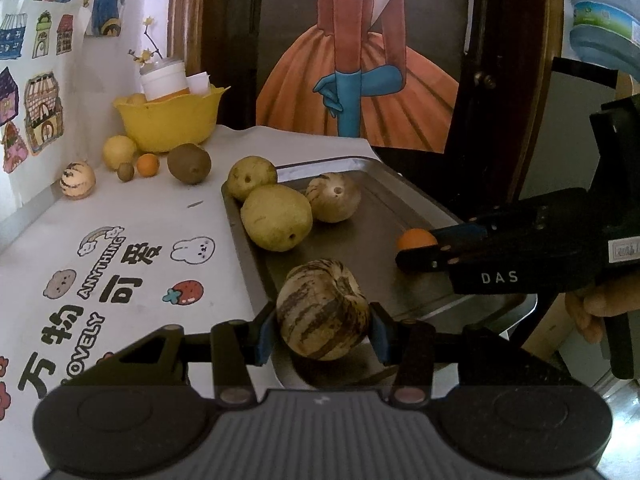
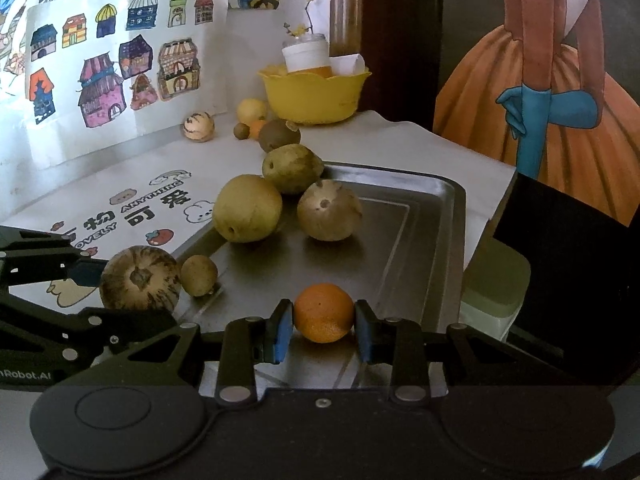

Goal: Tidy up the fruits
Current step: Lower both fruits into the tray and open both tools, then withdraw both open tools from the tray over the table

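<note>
placing step in hand: striped melon (image 1: 323, 310) is pinched by left gripper (image 1: 322, 330) over tray (image 1: 404, 184) near edge, orange (image 2: 324, 313) pinched by right gripper (image 2: 322, 330) just above tray floor; lowering and release are likely called for next.

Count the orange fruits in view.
2. One orange sits between the right hand-held gripper pads over the tray. A smaller one lies on the table near the yellow bowl. More may be hidden inside the bowl.

Home: children's house drawings (image 2: 116, 76), cartoon tablecloth (image 1: 120, 272), fruit bowl (image 1: 168, 120).
</note>
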Demonstrator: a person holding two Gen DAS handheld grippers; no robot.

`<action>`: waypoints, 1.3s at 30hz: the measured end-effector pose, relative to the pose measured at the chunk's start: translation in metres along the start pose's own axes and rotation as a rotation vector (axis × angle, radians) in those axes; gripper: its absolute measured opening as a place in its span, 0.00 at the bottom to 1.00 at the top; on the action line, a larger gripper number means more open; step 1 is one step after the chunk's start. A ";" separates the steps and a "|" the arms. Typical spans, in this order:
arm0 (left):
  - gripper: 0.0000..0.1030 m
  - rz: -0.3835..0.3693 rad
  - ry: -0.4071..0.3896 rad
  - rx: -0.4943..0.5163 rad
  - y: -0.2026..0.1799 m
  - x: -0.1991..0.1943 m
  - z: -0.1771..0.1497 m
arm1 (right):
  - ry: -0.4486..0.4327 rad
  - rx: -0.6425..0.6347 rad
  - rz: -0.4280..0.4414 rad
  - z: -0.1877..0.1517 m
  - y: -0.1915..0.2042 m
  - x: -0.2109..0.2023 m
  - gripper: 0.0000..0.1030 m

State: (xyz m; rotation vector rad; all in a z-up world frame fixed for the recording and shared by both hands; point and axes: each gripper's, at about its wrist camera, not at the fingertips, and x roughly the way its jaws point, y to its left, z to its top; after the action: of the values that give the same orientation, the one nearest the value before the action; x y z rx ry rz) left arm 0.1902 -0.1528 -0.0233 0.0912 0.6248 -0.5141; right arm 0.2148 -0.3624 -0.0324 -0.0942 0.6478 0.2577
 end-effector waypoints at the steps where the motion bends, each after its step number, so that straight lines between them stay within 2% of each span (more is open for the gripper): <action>1: 0.50 0.002 -0.001 0.004 0.000 0.000 0.000 | -0.001 -0.001 -0.001 0.000 0.000 0.000 0.34; 26: 0.52 0.004 -0.007 0.019 -0.002 -0.006 0.000 | -0.013 0.015 -0.006 -0.004 -0.001 -0.007 0.38; 30: 0.52 -0.003 -0.006 0.014 -0.002 -0.010 0.001 | -0.020 0.021 -0.012 -0.005 -0.001 -0.013 0.44; 39: 0.65 0.019 -0.029 -0.003 0.002 -0.027 0.000 | -0.048 0.031 -0.039 -0.006 0.002 -0.030 0.63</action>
State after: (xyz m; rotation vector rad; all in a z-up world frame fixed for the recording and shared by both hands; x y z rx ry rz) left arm 0.1724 -0.1396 -0.0074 0.0866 0.5956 -0.4957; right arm 0.1875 -0.3674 -0.0187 -0.0708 0.6011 0.2114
